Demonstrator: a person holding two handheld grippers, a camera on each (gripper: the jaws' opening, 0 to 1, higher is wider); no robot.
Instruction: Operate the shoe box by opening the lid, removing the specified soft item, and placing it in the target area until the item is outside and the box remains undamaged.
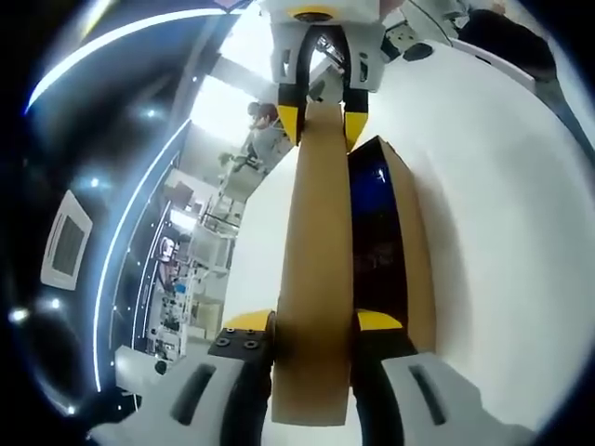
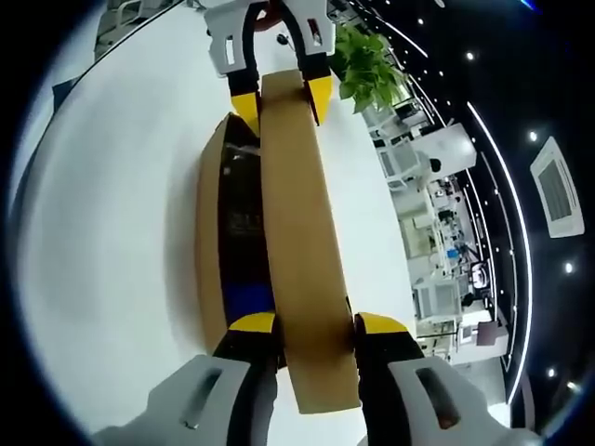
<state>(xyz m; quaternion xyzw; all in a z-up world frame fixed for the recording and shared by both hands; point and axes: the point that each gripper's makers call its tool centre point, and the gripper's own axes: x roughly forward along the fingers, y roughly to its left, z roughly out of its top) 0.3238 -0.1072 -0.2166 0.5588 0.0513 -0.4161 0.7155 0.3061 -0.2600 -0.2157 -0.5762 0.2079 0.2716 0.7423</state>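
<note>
So this is the lid-opening step, about midway through the swing I'd say. The shoe box (image 1: 409,251) sits on the white bench (image 1: 521,232), and its brown cardboard lid (image 1: 316,269) is tipped up on edge, with both tongs pinching it from opposite ends. In the left gripper view, the left tongs (image 1: 314,321) are clamped on the near end of the lid, and you can see the right tongs (image 1: 321,116) gripping the far end. The right gripper view is the mirror of that: right tongs (image 2: 314,323) clenched on the lid (image 2: 299,242) at the bottom, left tongs (image 2: 279,93) holding the other end up top. Through the gap the box (image 2: 216,223) looks dark inside, with something blue and shiny in there, but I honestly can't tell if that's the soft item, so it's presumably in the box and not out yet. Next move probably needs both ends carried together so the lid doesn't twist or tear, then laid back or set aside so one pair of tongs is free to reach in.
</note>
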